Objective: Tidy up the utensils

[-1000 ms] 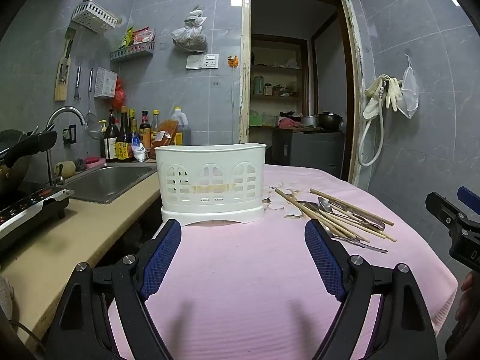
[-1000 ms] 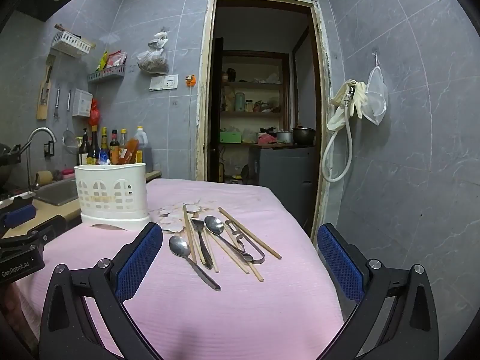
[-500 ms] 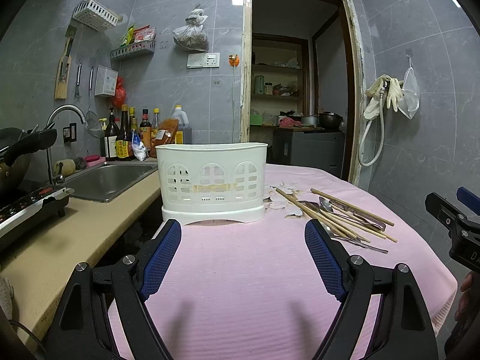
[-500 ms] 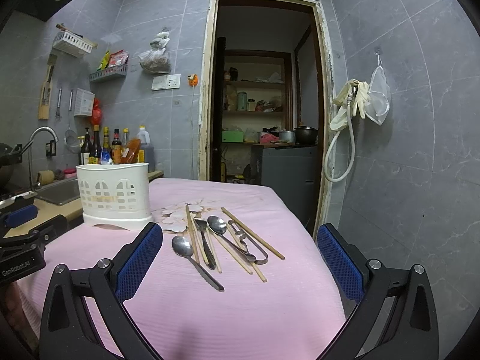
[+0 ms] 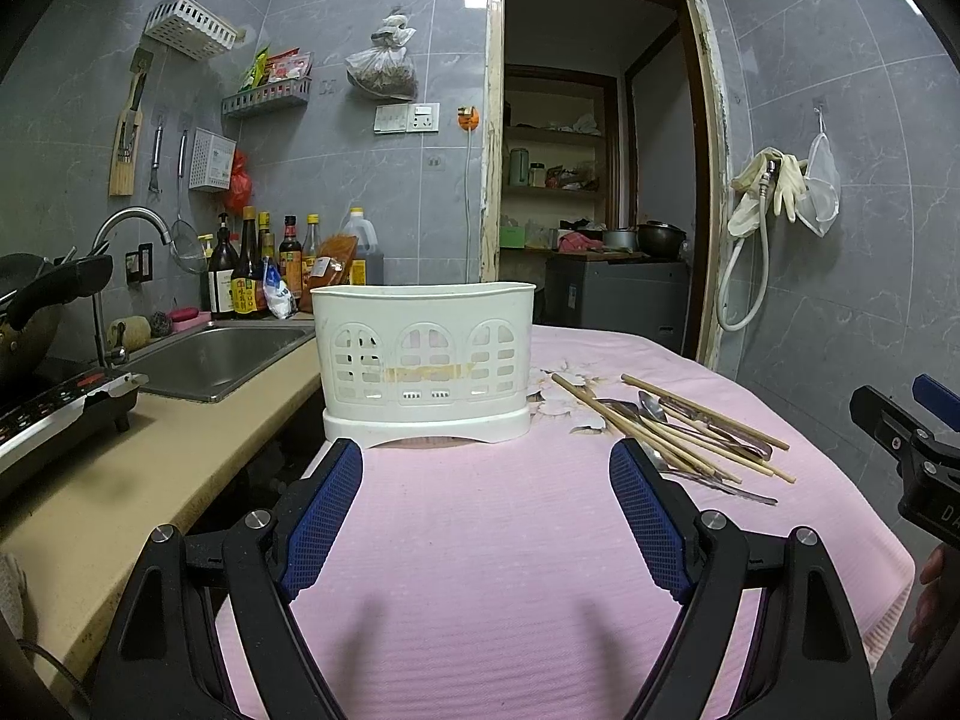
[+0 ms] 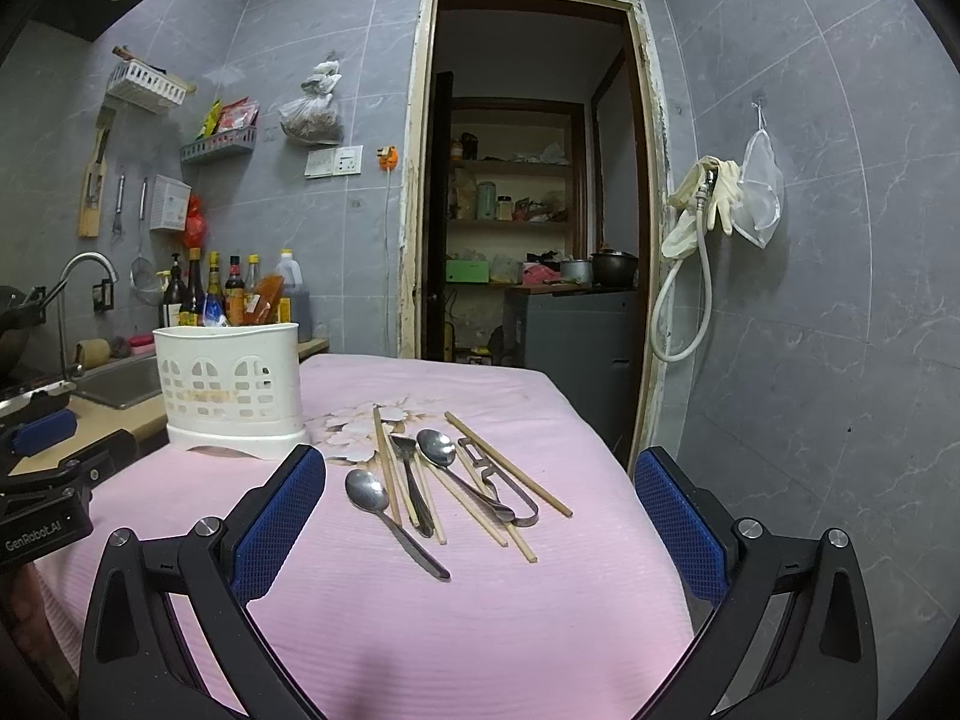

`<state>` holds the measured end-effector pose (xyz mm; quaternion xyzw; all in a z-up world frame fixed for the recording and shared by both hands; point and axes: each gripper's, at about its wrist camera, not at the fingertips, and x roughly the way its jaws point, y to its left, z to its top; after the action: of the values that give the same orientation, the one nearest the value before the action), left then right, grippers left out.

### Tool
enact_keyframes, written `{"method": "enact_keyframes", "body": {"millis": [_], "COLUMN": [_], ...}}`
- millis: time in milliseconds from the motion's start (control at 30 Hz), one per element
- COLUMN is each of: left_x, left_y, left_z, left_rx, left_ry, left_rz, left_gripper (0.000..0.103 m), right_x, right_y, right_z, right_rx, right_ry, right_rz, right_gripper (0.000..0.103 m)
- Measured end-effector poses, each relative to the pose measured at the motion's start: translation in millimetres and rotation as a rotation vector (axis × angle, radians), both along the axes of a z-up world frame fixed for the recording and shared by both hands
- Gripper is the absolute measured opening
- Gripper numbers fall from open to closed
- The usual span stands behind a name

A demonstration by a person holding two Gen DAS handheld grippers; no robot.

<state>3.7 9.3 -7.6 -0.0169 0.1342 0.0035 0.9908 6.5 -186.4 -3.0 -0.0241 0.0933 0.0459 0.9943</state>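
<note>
The left tongs (image 5: pixel 486 468) stand wide open over the pink tabletop (image 5: pixel 480 570), holding nothing. A white utensil basket (image 5: pixel 423 354) stands just past them. Chopsticks (image 5: pixel 648 429) and spoons (image 5: pixel 651 405) lie in a pile to its right. A sink (image 5: pixel 216 354) sits left.

One white basket (image 6: pixel 228 384) stands at the far left of the pink cloth. To its right lie two clearly visible spoons (image 6: pixel 367 491), a loose bundle of wooden chopsticks (image 6: pixel 480 501), too overlapped to count, and one pair of metal tongs (image 6: pixel 510 489).
</note>
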Motion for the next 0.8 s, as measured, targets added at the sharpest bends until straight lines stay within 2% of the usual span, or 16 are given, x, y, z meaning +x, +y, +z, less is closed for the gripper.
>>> {"method": "enact_keyframes", "body": {"millis": [800], "left_x": [1.0], "left_y": [0.4], "left_z": [0.3], "left_rx": [-0.001], "left_ry": [0.004], "left_rz": [-0.001], "left_gripper": [0.080], "right_x": [1.1], "right_y": [1.5], "right_z": [-0.3], "right_rx": [0.004], "right_ry": [0.004], "right_rz": [0.001], "right_gripper": [0.103]}}
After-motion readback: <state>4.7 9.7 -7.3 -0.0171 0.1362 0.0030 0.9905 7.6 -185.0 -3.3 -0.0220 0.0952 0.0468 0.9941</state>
